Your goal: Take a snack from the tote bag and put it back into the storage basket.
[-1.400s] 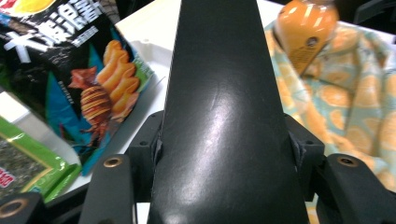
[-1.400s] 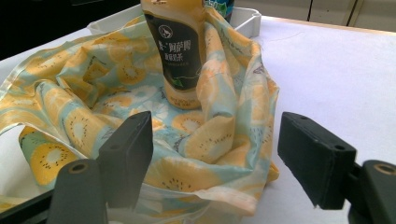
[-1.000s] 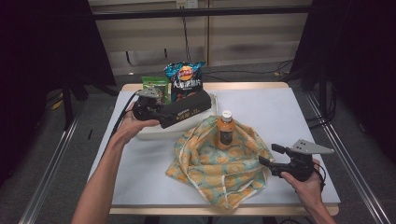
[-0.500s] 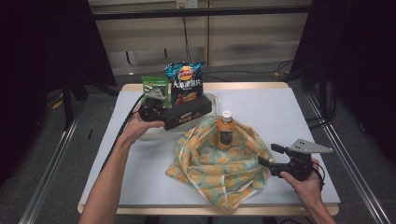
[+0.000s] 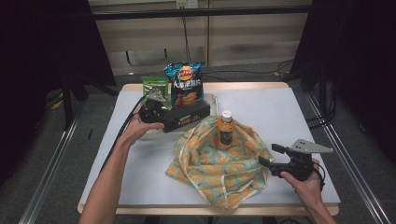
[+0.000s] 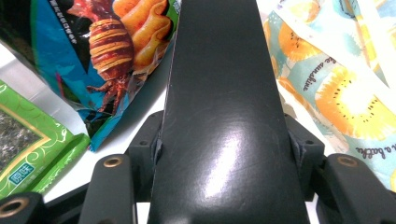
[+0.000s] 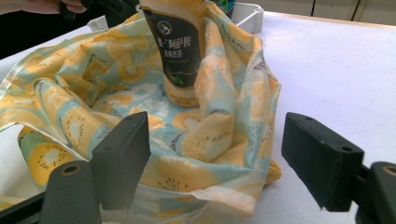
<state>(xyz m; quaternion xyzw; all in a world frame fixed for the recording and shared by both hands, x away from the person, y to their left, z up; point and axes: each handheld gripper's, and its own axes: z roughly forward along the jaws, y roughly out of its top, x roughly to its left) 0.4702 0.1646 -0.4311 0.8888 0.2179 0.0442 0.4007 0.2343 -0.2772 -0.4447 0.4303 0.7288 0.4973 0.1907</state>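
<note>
The left gripper (image 5: pixel 164 115) with its black box (image 5: pixel 186 116) has sunk toward the tray (image 5: pixel 212 99) since the earlier frames; the right gripper (image 5: pixel 264 154) is where it was. The chip bag (image 5: pixel 184 84) is glossy blue foil printed with a lobster and ridged chips; its writing is too small to read. The green packet (image 5: pixel 154 85) bears a gold scroll border. The bottle (image 5: pixel 225 130), orange-capped with a dark label in Chinese characters, stands upright in a soft cloth bag (image 5: pixel 219 163) printed with kiwi slices and cursive script. The box is long, smooth, matte card. The left jaws pinch the box at both sides. The right jaws stand spread, their pads touching nothing, just beside the cloth bag's near edge.
</note>
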